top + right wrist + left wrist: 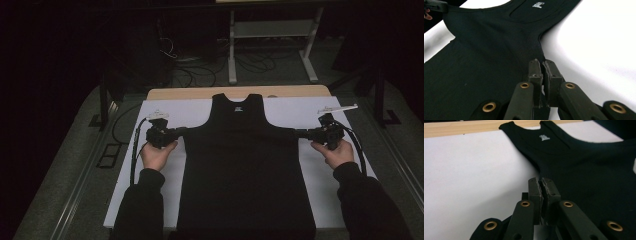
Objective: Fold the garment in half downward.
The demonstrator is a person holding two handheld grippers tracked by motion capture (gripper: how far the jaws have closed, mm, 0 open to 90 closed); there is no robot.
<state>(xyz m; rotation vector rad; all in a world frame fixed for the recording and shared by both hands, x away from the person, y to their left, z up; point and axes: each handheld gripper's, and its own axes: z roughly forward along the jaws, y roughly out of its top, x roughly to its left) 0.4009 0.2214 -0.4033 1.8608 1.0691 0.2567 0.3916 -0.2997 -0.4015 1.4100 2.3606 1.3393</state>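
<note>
A black tank top [245, 165] lies flat, neck away from me, on a white sheet [165, 112] that covers the table. My left gripper [184, 131] is shut on the top's left underarm corner, and the cloth stretches sideways toward it. In the left gripper view the jaws [541, 181] are pressed together with the black fabric [586, 170] running into them. My right gripper [300, 132] is shut on the right underarm corner. In the right gripper view its jaws [541, 62] pinch the cloth [486, 50] the same way.
The table's wooden far edge [200, 93] shows beyond the sheet. A white metal stand [270, 30] and loose cables [200, 70] are on the floor behind the table. The left gripper [434, 5] appears far off in the right gripper view.
</note>
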